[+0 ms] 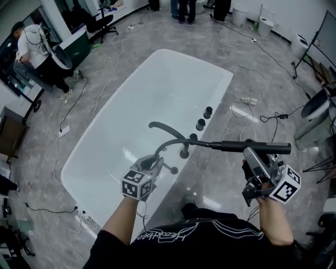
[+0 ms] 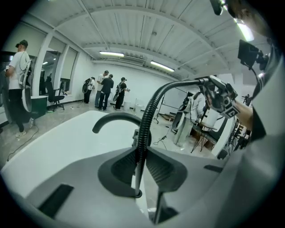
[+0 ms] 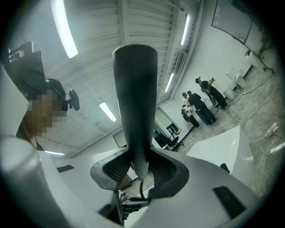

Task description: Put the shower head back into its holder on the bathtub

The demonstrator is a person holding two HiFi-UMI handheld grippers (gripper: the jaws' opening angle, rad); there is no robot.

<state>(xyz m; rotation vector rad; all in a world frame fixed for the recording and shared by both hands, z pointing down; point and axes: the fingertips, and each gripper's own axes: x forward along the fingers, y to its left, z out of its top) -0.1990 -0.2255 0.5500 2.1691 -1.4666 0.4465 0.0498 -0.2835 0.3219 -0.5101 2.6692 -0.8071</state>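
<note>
The right gripper (image 1: 252, 156) has the black shower head (image 1: 252, 146) by its handle. In the right gripper view the fingers (image 3: 165, 174) are clenched on that handle, one pad on each side, and the shower head (image 3: 135, 89) rises straight out from between them. In the head view it lies roughly level in the air, out past the right-hand rim of the bathtub (image 1: 142, 100) and above the floor (image 1: 231, 210), not resting on anything.

From its left end the hose (image 1: 173, 143) runs back toward the tub and bends down into the left gripper (image 1: 151, 162). That gripper is low over the near rim. In the left gripper view its fingers (image 2: 119, 171) are closed on the ribbed hose (image 2: 149, 111), which stands up between the pads, arches over to the right and reaches the other gripper, seen small in the distance.

A curved black spout (image 1: 165, 127) reaches out over the white basin. Round black knobs (image 1: 208, 112) sit in a row along the rim beside it, with more black fittings nearer the left gripper. Which of these is the holder cannot be told.

Each gripper carries a marker cube (image 1: 137, 185). Cables (image 1: 252, 113) trail over the grey floor around the tub. One person (image 1: 31, 47) stands at the far left by a desk, and others (image 1: 184, 10) stand at the far end of the room.
</note>
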